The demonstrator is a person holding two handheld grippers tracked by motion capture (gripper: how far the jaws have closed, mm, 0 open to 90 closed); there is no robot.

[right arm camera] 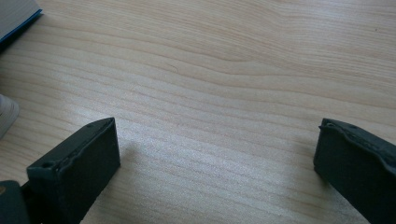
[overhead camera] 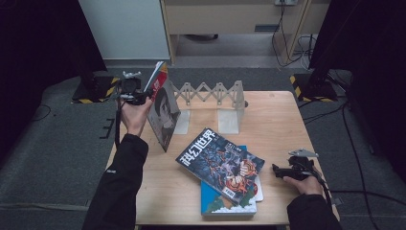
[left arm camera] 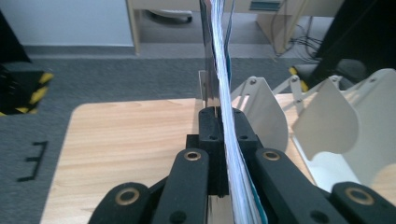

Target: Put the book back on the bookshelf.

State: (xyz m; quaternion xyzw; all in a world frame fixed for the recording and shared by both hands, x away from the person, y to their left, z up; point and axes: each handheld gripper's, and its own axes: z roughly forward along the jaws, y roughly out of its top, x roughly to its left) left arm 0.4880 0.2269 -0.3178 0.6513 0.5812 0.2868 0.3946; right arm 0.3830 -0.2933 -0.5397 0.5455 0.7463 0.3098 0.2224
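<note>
My left gripper (overhead camera: pixel 145 94) is raised at the table's far left, shut on the edge of a thin magazine (overhead camera: pixel 163 112) that stands upright and tilted. In the left gripper view the magazine's pages (left arm camera: pixel 223 70) run between the closed jaws of my left gripper (left arm camera: pixel 222 119). Just beyond stands a white expanding book rack (overhead camera: pixel 210 96), and its dividers (left arm camera: pixel 264 109) sit to the right of the pages. My right gripper (overhead camera: pixel 277 169) rests near the table's right edge. Its jaws stand wide open over bare wood, with nothing between them (right arm camera: pixel 215 154).
A comic magazine with a dark, colourful cover (overhead camera: pixel 220 160) lies across a blue book (overhead camera: pixel 227 201) at the front middle of the wooden table (overhead camera: pixel 277 120). A corner of a book (right arm camera: pixel 14 14) shows in the right gripper view. Dark floor and cables surround the table.
</note>
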